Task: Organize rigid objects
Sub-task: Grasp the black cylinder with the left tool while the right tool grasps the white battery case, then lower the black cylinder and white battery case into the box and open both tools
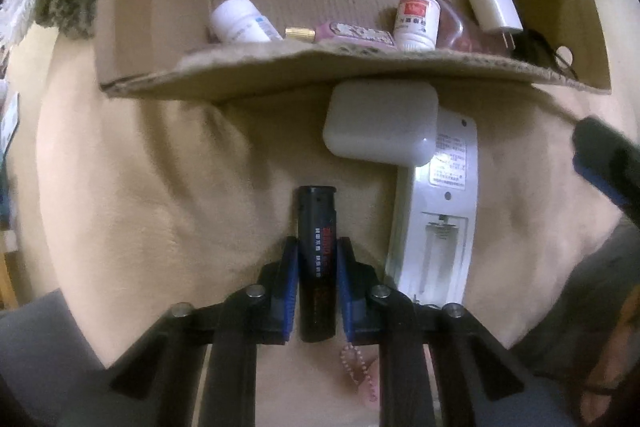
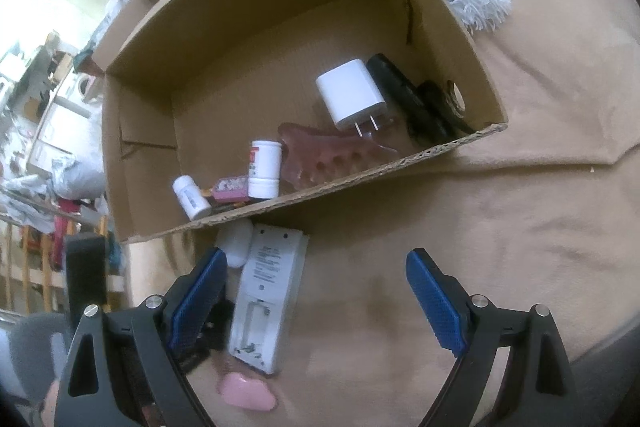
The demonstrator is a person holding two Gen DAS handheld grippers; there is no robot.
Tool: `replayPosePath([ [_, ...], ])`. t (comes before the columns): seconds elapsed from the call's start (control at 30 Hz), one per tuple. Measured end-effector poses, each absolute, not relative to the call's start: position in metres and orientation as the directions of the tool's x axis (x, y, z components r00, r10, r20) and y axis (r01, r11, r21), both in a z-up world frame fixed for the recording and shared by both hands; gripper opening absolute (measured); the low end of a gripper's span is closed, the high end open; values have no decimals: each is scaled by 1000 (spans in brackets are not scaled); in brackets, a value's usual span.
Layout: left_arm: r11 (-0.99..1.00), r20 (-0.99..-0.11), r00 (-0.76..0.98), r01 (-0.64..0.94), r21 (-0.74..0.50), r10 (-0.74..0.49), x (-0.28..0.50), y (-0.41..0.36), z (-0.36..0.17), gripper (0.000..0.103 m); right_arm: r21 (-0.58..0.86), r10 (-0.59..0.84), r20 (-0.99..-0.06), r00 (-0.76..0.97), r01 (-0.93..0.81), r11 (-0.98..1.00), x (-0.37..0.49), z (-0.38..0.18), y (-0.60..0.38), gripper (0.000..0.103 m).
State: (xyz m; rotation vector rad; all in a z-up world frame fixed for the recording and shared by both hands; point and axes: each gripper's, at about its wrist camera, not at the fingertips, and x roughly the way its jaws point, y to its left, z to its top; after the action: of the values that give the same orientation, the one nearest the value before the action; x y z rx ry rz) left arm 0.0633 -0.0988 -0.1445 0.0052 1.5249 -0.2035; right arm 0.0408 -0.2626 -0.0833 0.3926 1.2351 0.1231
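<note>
Tan bedding (image 1: 160, 167) carries a cardboard box (image 1: 320, 63) at twelve o'clock; left tongs (image 1: 317, 291) clamp a black lighter (image 1: 316, 259) lengthwise toward it, right tongs (image 2: 316, 303) apart.

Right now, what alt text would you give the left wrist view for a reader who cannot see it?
The left gripper is shut on a black cylindrical lighter lying on tan fabric. Beside it lie a white remote with its battery bay open and a white rounded case, in front of an open cardboard box holding small bottles and a charger.
</note>
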Motion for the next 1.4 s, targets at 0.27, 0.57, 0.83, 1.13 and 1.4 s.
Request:
replayPosePath([
  [0.27,989,-979,150,-30,-145,-139,49,-55,-104,16,385,367,-912,184,77,920,38,-109,-235,97],
  [0.57,979,-956,275,-142,-145,-102,23,-26,-72,16,229,227,-970,87,6,973,35,-142,-159,97],
  [0.83,971,-957,261,-165,-171,-125,31,7,-74,16,13,31,-983,182,-103,995,23,-147,-131,73],
  [1.13,974,-959,252,-153,-168,-126,25,5,-77,16,164,159,-971,177,19,986,22,-116,-195,45],
  [1.4,968,-954,274,-180,-173,-120,24,10,-72,16,247,233,-945,232,35,968,-2,-68,-238,45],
])
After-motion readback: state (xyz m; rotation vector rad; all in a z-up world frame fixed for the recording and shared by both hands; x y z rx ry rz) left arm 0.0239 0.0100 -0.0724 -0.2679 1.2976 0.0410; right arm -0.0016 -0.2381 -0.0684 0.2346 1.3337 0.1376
